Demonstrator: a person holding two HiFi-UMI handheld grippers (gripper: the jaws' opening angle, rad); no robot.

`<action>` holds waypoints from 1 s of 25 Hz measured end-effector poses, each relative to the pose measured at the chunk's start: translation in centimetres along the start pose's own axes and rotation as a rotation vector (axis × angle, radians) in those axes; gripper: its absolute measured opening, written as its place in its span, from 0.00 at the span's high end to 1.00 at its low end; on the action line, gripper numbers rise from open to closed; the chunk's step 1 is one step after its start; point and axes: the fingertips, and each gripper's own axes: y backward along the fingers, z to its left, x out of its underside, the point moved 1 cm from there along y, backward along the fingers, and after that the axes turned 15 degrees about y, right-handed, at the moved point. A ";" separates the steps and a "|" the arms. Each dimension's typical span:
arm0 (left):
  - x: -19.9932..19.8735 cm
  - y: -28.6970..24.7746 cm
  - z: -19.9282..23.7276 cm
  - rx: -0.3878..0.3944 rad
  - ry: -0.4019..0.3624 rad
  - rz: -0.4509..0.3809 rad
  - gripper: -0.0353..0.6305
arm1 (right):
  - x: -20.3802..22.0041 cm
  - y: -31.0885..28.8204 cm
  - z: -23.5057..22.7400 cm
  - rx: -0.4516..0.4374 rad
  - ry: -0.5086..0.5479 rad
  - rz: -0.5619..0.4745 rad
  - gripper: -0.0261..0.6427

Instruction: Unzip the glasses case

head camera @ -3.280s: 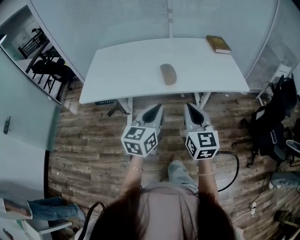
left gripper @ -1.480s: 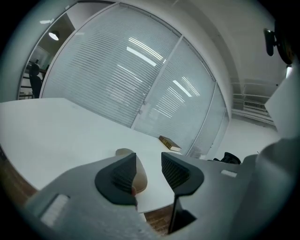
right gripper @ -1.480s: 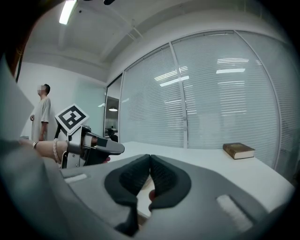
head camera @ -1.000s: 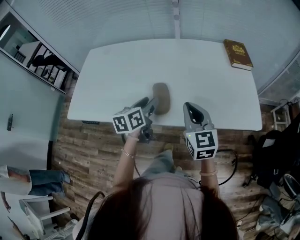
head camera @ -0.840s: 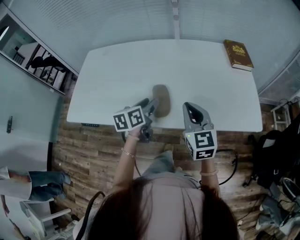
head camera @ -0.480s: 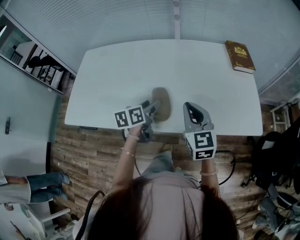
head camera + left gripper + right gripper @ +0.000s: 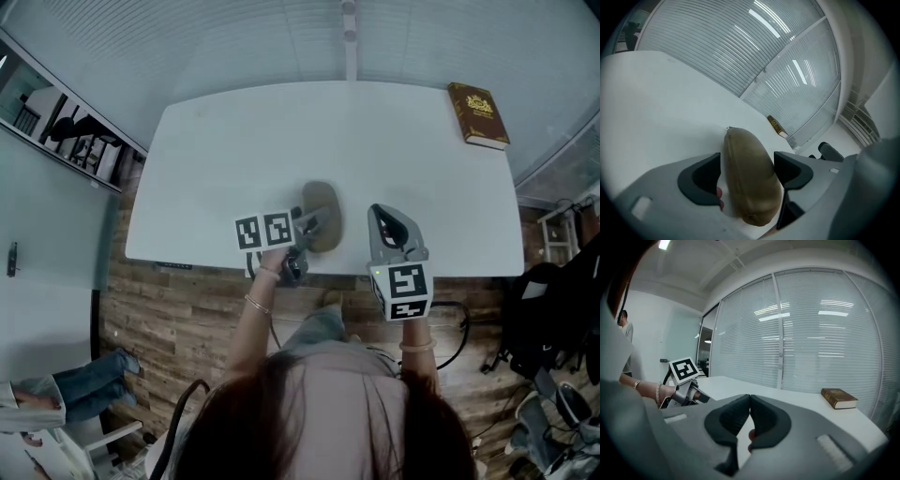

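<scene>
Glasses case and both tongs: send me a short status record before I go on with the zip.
glasses case: lies on the white table near its front edge; looks closed
left tongs: open, the jaws have just been opening; the case's near end sits between them, pads not pressing
right tongs: shut, nothing between the jaws; to the right of the case, apart from it
book: far right corner of the table, away from the work
</scene>
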 end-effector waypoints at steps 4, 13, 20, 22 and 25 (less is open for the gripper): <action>0.2 -0.6 -0.4 0.022 0.000 0.031 0.43 | 0.0 -0.7 0.0 -0.003 -0.005 0.003 0.96; 0.7 -2.2 -1.8 0.081 0.002 0.107 0.43 | -0.3 -1.8 0.2 -0.001 0.006 0.012 0.96; 1.7 -3.8 -3.0 0.126 -0.003 0.183 0.43 | -0.3 -2.8 -0.1 0.004 -0.008 0.028 0.96; 1.8 -4.0 -3.4 0.121 -0.026 0.190 0.43 | -0.4 -3.0 -0.3 0.007 -0.014 0.030 0.96; 1.8 -4.3 -4.0 0.127 -0.051 0.207 0.46 | -0.1 -3.4 -0.9 0.022 -0.018 0.043 0.96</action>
